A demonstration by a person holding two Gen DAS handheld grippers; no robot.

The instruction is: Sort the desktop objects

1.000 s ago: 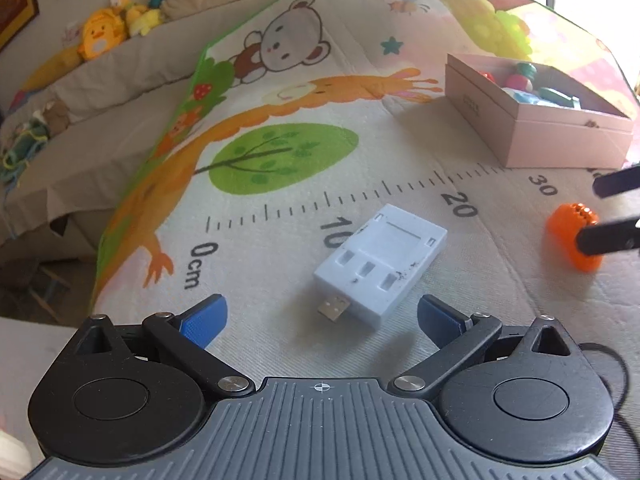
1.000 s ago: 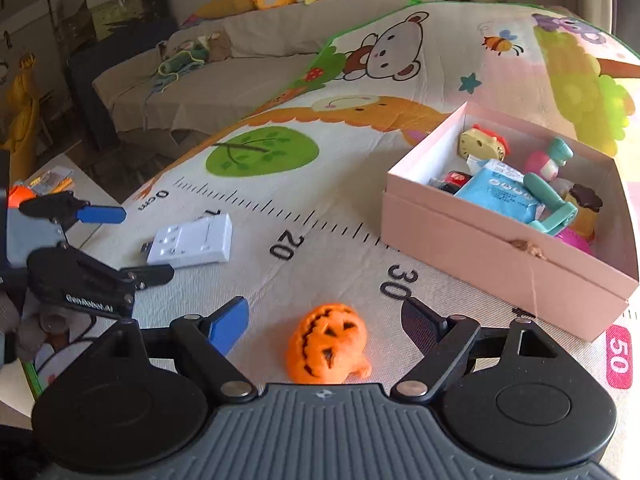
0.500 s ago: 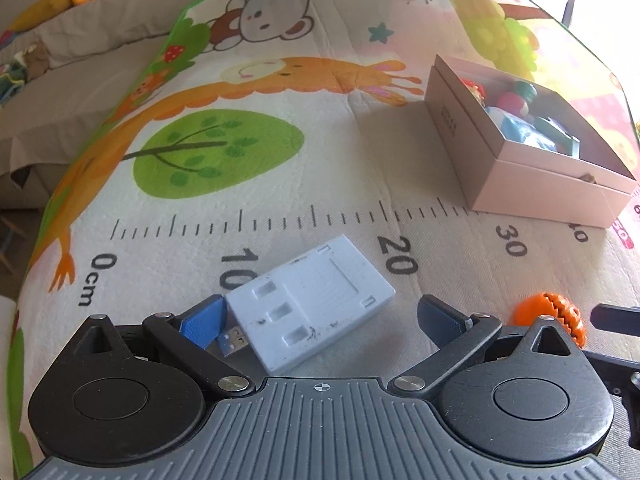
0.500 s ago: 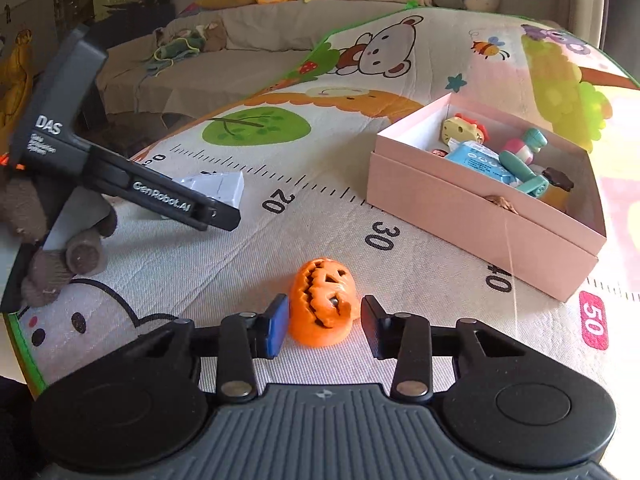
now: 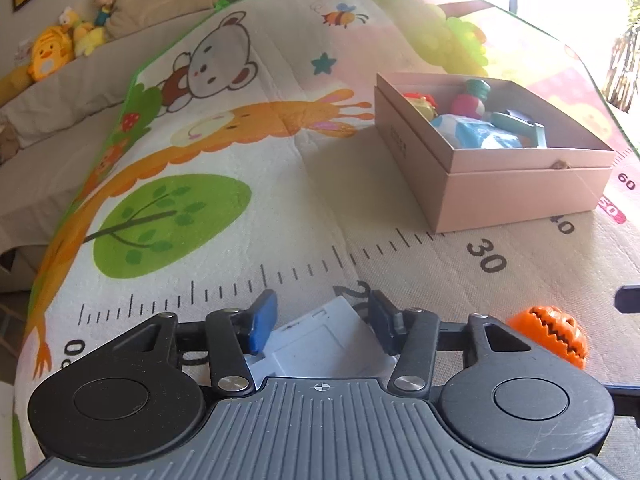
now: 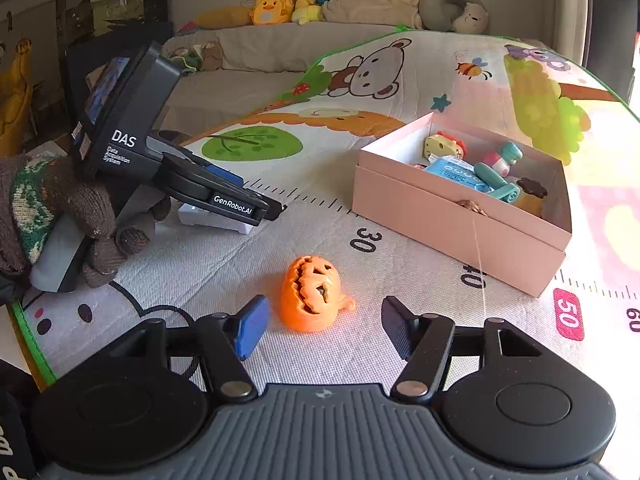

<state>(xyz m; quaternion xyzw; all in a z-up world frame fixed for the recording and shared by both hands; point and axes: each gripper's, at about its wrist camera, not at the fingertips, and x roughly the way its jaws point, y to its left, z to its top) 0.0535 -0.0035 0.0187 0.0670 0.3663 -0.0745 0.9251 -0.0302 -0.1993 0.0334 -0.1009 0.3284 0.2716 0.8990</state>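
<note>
Pink box (image 6: 460, 216) on mat (image 6: 224, 272) holds small toys and a blue packet (image 6: 456, 172). Left gripper (image 5: 322, 322) pinches white charger (image 5: 320, 344); right gripper (image 6: 324, 326) spread around orange pumpkin (image 6: 312, 294).

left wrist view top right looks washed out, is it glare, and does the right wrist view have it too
Left wrist view: yes, window glare blows out the top right corner beyond the pink box, washing out the mat there. Right wrist view: only a bright sliver at the right edge; the orange pumpkin is evenly lit and sharp.
</note>
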